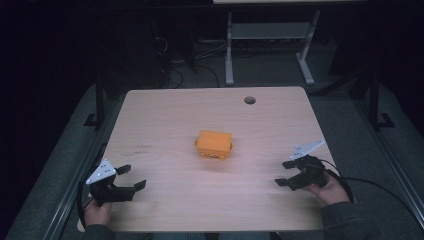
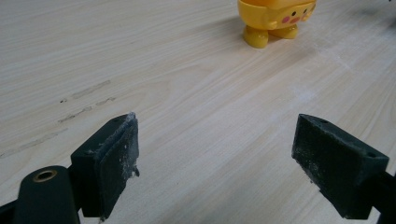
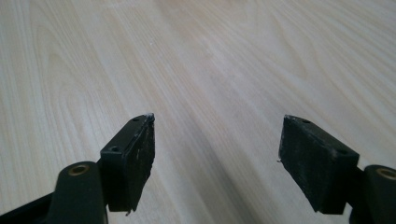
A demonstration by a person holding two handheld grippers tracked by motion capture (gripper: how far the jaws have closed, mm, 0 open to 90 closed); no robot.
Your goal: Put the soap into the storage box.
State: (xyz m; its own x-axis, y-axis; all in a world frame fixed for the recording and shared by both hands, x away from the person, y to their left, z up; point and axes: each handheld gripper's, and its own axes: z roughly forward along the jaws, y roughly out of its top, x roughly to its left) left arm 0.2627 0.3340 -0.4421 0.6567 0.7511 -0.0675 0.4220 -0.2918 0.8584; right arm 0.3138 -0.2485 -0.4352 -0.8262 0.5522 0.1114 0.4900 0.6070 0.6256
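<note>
At the near left, the left gripper (image 1: pixel 132 176) is held with jaws spread wide and empty. At the near right, the right gripper (image 1: pixel 284 173) is likewise spread, empty. Farther off, the yellow toy (image 1: pixel 214 145) is seen mid-table (image 1: pixel 165 120).

Orange-yellow toy (image 1: pixel 214 145) sits approx mid-table (image 1: pixel 165 115), upright on two stubby feet. Boxy top, pink cheek spots on the side facing my left gripper (image 1: pixel 132 177). Well apart from it, nothing touching.
</note>
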